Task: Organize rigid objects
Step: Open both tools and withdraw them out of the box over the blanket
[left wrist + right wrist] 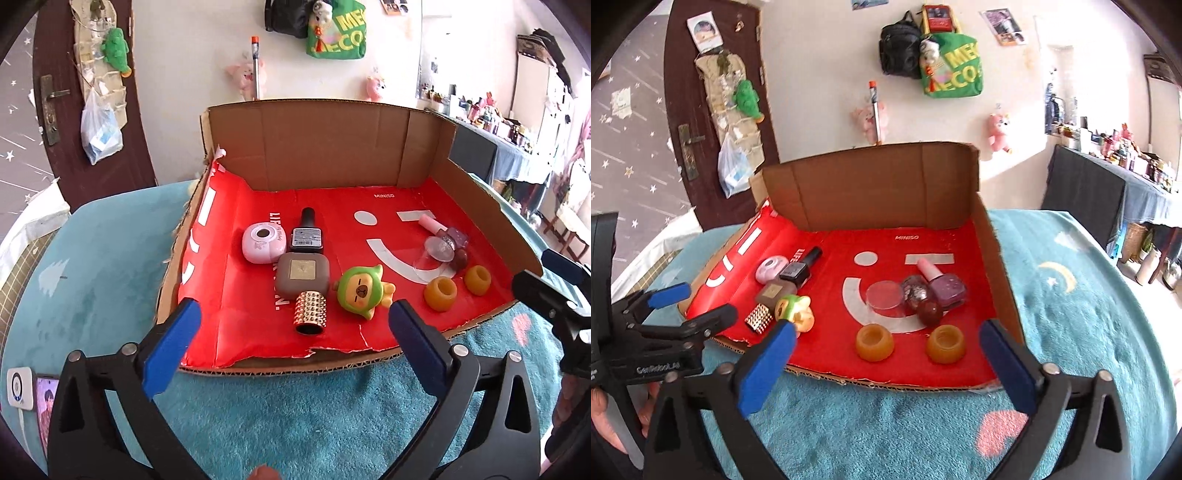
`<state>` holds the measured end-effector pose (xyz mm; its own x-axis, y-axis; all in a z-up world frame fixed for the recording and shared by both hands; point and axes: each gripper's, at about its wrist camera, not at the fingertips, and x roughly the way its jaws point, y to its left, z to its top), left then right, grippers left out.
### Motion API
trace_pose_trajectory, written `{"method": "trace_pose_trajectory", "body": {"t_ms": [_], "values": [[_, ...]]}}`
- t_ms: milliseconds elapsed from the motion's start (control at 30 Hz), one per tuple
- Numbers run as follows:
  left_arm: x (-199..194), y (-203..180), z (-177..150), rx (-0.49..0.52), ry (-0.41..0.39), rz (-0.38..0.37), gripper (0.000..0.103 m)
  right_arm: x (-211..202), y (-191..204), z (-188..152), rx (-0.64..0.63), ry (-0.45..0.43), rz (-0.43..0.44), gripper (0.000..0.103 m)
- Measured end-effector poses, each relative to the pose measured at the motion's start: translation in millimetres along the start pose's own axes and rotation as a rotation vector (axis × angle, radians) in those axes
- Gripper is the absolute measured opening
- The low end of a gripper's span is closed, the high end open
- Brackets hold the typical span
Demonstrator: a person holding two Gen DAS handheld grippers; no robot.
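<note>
Just in front of the cardboard tray (325, 147), both grippers hang with nothing between their blue pads. In the left wrist view the left gripper (295, 332) stands spread wide across the lower middle of the frame; in the right wrist view the right gripper (886, 354) is spread just as wide, over the teal blanket (886, 424).

Inside the tray, on its red liner (332, 206), the small things lie in two clusters. Toward the left of the left wrist view sit a pink round case (263, 243), a black bottle (306, 233) lying flat beside it, and a brown square bottle (303, 275) whose studded gold cap (311, 312) points at the tray's torn front edge. A green toy figure (364, 291) lies just right of that cap. Toward the right, seen best from the right wrist, a pink-capped nail polish (942, 282), a glittery bottle (916, 291) and a clear round lid (884, 295) crowd together, touching as far as the fisheye view lets one tell. Two amber cups (874, 341) stand apart from each other near the front edge, openings up
</note>
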<state>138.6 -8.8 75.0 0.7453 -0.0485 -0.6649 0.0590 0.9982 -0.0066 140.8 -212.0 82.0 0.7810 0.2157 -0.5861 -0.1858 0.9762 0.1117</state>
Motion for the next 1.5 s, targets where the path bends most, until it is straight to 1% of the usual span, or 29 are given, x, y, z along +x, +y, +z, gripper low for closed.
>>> {"method": "trace_pose_trajectory", "body": {"t_ms": [100, 267, 367, 600, 700, 867, 967, 1033, 1133, 1367, 1500], "values": [[-2, -2, -5, 0.003, -0.012, 0.013, 0.103, -3, -2, -4, 0.015, -0.014, -0.021, 0.103], [-2, -3, -14, -0.003, -0.026, 0.043, 0.103, -3, -6, -16, 0.030, -0.025, -0.083, 0.103], [2, 1, -18, -0.022, -0.019, 0.039, 0.103, 0, -8, -21, 0.033, -0.022, -0.117, 0.103], [16, 0, -26, -0.017, 0.010, 0.065, 0.103, 5, 2, -31, -0.043, -0.036, -0.191, 0.103], [17, 0, -29, -0.021, 0.001, 0.068, 0.103, 10, 3, -34, -0.055, -0.027, -0.205, 0.103], [20, 4, -32, -0.041, -0.003, 0.053, 0.103, 13, 1, -36, -0.047, -0.014, -0.220, 0.103], [19, 2, -34, -0.035, -0.020, 0.064, 0.103, 16, -3, -37, -0.033, 0.006, -0.229, 0.103], [19, 3, -34, -0.034, -0.024, 0.065, 0.103, 21, -8, -36, -0.010, 0.029, -0.222, 0.103], [20, 5, -35, -0.044, -0.024, 0.052, 0.103, 20, -14, -37, 0.017, 0.029, -0.207, 0.103], [20, 3, -35, -0.040, -0.026, 0.061, 0.103, 20, 2, -38, -0.060, 0.020, -0.248, 0.103], [20, 3, -35, -0.039, -0.024, 0.064, 0.103, 20, 5, -39, -0.079, 0.020, -0.257, 0.103]]}}
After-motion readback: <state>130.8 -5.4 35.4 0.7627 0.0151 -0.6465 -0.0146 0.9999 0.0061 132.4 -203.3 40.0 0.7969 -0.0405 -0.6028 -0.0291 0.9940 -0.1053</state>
